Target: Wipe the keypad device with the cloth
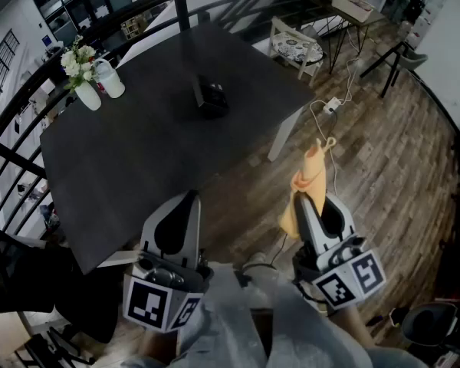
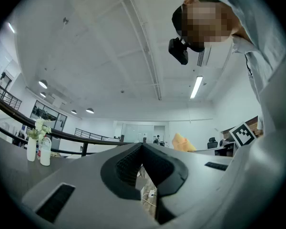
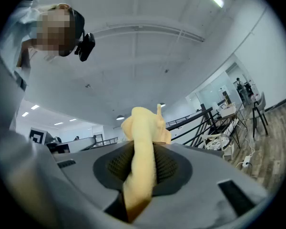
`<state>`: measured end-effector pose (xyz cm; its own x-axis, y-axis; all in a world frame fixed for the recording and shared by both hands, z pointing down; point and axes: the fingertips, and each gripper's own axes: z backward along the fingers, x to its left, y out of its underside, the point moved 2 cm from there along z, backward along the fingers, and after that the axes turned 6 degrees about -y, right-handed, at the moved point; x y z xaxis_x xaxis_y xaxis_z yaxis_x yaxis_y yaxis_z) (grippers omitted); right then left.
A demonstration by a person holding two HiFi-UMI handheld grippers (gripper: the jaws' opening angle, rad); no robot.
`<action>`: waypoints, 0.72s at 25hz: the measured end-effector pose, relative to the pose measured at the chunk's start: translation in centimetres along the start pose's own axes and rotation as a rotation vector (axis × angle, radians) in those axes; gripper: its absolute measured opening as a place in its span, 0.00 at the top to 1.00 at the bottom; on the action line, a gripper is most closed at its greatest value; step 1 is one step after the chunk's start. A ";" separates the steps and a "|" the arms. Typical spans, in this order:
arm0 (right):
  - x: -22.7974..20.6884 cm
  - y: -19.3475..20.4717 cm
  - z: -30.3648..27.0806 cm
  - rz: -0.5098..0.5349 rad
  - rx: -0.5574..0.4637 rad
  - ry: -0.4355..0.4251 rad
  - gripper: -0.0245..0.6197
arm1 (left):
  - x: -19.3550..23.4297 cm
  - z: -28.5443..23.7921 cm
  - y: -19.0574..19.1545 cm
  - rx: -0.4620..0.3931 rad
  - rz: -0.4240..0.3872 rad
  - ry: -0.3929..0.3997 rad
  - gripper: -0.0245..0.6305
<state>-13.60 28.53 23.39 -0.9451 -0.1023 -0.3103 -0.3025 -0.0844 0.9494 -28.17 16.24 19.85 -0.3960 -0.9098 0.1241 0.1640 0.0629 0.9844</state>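
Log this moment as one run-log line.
right gripper: shut on cloth | left gripper: shut, empty | keypad device: on table, clear of both grippers

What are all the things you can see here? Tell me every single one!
table: one, dark grey, middle of the head view
keypad device: one, black, on the table's far part
vase of flowers: one, white, at the table's far left corner
bottle: one, white, right beside the vase
chair: one, white, on the wooden floor beyond the table
power strip: one, white, with its cable on the floor
cloth: one, yellow-orange, clamped in the right gripper
left gripper: one, grey, shut with nothing in it, by the table's near edge
right gripper: one, grey, shut on the cloth, over the floor
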 end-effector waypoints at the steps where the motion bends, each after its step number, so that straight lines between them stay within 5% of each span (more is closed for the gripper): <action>1: -0.2 0.0 0.0 -0.003 0.001 -0.005 0.81 | -0.2 -0.2 0.0 -0.003 -0.001 -0.001 0.96; 11: -2.6 -0.7 0.5 -0.019 -0.009 -0.015 0.81 | -2.4 -2.0 0.5 -0.004 -0.002 0.004 0.96; 18: -3.8 -1.8 1.3 0.064 -0.015 -0.007 0.81 | -4.1 -3.9 0.7 0.003 -0.007 0.025 0.96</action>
<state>-9.61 30.32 22.97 -0.9633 -0.1006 -0.2487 -0.2398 -0.0932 0.9663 -22.93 18.44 19.52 -0.3744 -0.9202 0.1143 0.1590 0.0577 0.9856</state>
